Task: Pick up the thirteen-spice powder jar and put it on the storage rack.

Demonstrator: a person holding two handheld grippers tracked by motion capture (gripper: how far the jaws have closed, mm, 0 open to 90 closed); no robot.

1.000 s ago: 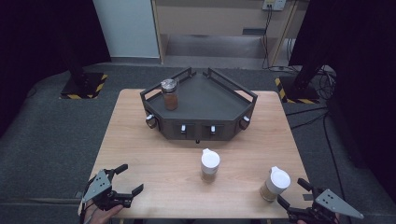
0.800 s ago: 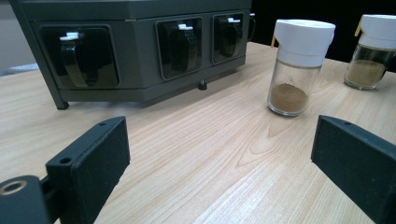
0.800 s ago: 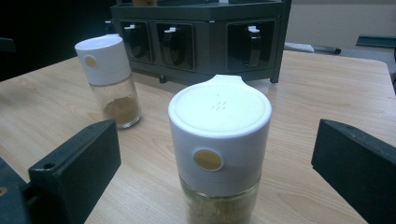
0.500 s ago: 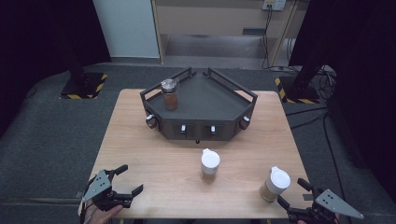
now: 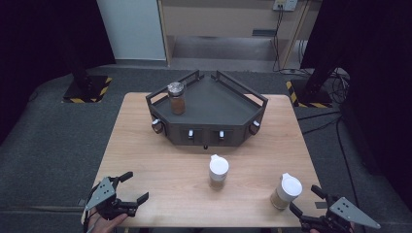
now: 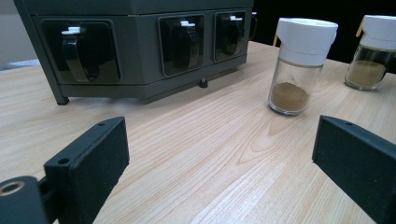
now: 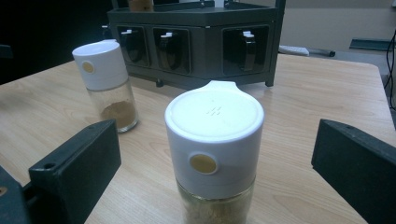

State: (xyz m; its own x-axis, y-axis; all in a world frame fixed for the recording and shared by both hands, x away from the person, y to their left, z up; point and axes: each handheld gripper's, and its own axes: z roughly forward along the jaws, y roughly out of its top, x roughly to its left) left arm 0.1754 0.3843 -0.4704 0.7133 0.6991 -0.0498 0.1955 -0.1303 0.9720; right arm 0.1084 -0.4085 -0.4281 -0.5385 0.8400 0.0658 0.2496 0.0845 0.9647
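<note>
Right gripper point(image 5: 307, 202), jaws spread, frames a white-capped spice jar point(image 5: 285, 191) just ahead; left gripper point(image 5: 131, 188), likewise spread, holds nothing, a second jar point(image 5: 218, 171) farther off. One jar point(image 5: 176, 97) stands on the dark rack point(image 5: 233, 104) beyond; two remain on the table. Nothing has shifted since earlier frames.

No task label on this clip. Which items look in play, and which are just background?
Likely in play:
- spice jar in front of the open right tool
- middle spice jar
- corner rack, one silver-lidded jar already on it
- left tool, open over bare table

Background:
- yellow-black striped stand bases
- floor cables
</note>
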